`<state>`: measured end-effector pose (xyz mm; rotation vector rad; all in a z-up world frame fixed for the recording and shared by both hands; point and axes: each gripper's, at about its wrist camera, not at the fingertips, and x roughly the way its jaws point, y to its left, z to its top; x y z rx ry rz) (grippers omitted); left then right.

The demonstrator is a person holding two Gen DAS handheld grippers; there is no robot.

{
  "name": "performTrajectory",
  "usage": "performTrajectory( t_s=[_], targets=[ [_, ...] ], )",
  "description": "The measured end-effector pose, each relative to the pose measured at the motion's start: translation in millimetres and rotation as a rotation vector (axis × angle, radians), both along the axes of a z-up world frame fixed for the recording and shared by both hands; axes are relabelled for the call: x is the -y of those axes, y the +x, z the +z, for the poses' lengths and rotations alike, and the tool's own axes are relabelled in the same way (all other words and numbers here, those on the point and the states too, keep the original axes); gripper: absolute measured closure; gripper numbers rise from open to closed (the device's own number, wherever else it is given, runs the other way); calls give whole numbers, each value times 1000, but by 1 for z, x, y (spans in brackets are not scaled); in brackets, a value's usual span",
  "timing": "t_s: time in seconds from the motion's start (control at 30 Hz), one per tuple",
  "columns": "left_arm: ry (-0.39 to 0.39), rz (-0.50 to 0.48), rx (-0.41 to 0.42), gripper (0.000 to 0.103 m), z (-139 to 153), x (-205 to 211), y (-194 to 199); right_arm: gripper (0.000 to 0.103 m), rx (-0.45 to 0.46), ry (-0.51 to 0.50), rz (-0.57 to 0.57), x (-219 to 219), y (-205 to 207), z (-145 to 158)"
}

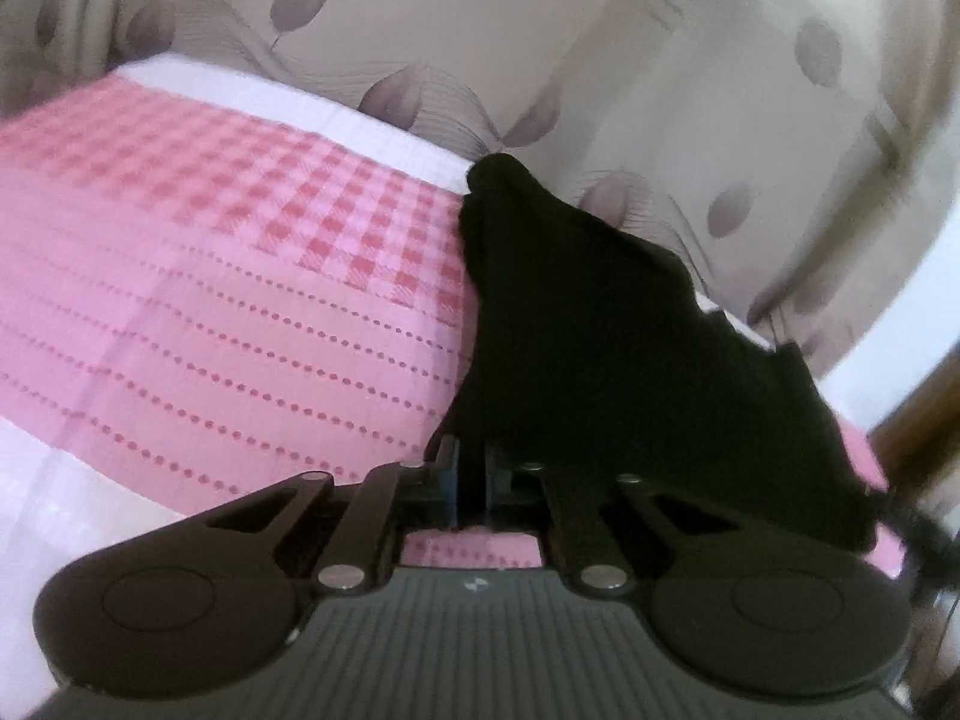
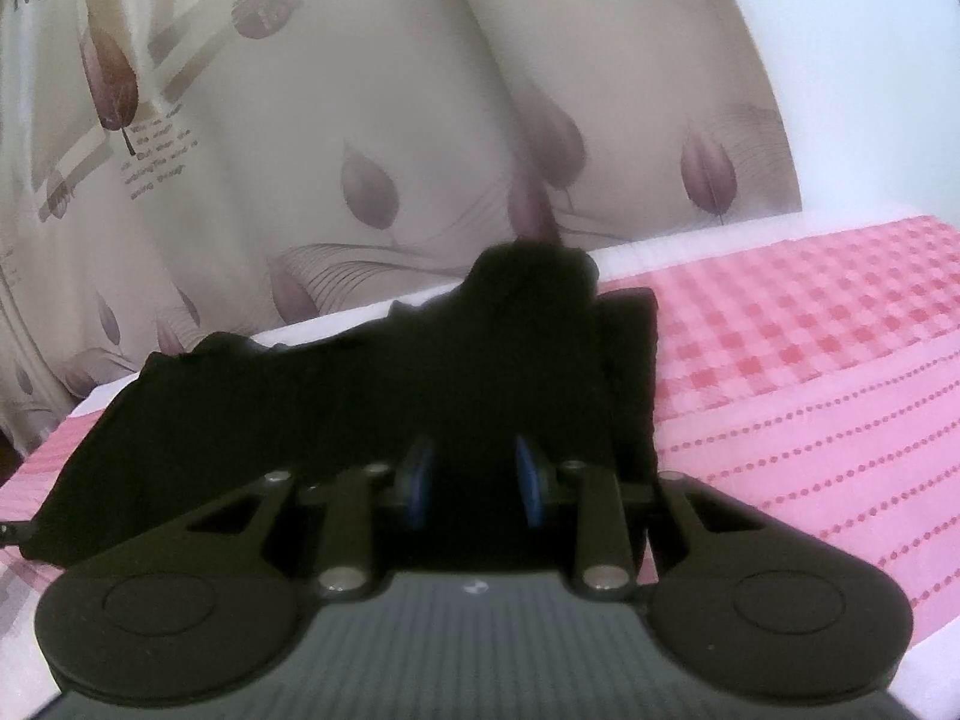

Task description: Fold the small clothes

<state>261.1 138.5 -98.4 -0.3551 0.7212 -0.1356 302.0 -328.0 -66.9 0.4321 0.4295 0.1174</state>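
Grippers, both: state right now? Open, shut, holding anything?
Left gripper: shut, pinching an edge of the black garment.
Right gripper: jaws partly apart, closed on a bunched fold of the same black garment.

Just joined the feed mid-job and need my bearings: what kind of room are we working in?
Most likely a bedroom. The black garment lies on a pink checked and dotted bedcover over what looks like a bed, and a beige curtain printed with leaves hangs right behind it.
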Motion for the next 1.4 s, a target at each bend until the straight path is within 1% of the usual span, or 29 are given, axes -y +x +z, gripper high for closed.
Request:
performTrajectory(
  t_s=[0.07,0.13,0.17,0.2,0.23,0.27,0.33,0.37,0.4,0.43,0.47,0.5,0.57,0.7,0.77,0.87,0.93,1.0,1.07,1.2,1.4],
  targets=[
    [38,-35,50,94,8,5,-2,72,1,10,3,1,0,-1],
    [68,-40,93,70,19,9,1,65,6,24,12,2,0,-2],
    [77,-34,112,33,25,11,4,59,9,31,19,3,0,-2],
    [84,-20,133,0,30,11,7,55,14,34,27,3,0,-2],
    [90,-5,163,5,33,12,9,54,17,34,30,2,-1,-1],
    [107,-5,175,2,35,15,16,54,18,32,30,2,-1,-1],
    [121,-42,141,8,31,21,30,54,17,31,30,1,-1,-1],
    [116,-64,109,28,26,24,37,54,18,32,30,1,-1,-1],
    [120,-68,70,67,21,27,43,54,18,32,30,1,-1,0],
    [127,-70,19,87,14,29,47,54,19,33,30,1,-1,0],
    [132,-57,-1,92,9,29,47,54,18,34,29,1,-1,0],
    [124,-48,10,92,7,28,43,54,18,33,29,1,-1,0],
    [140,-38,19,92,6,28,33,54,18,32,29,1,-1,0],
    [182,-33,3,93,6,31,13,54,16,24,26,-1,-1,0],
    [188,-31,-9,93,5,32,5,53,11,22,23,-2,-2,0],
    [218,-39,-4,93,6,35,-4,49,-2,19,28,-5,-5,0],
    [233,-42,-5,93,7,38,-7,48,-13,4,29,-9,-7,0],
    [242,-42,-4,93,6,38,-9,44,-15,-6,35,-11,-10,0],
    [241,-40,-4,93,6,38,-10,42,-19,-8,40,-13,-11,0],
    [253,-42,-1,93,6,38,-11,41,-32,-15,43,-15,-12,0],
    [288,-48,9,93,5,43,-12,41,-53,-73,44,-24,-10,1]
  ],
)
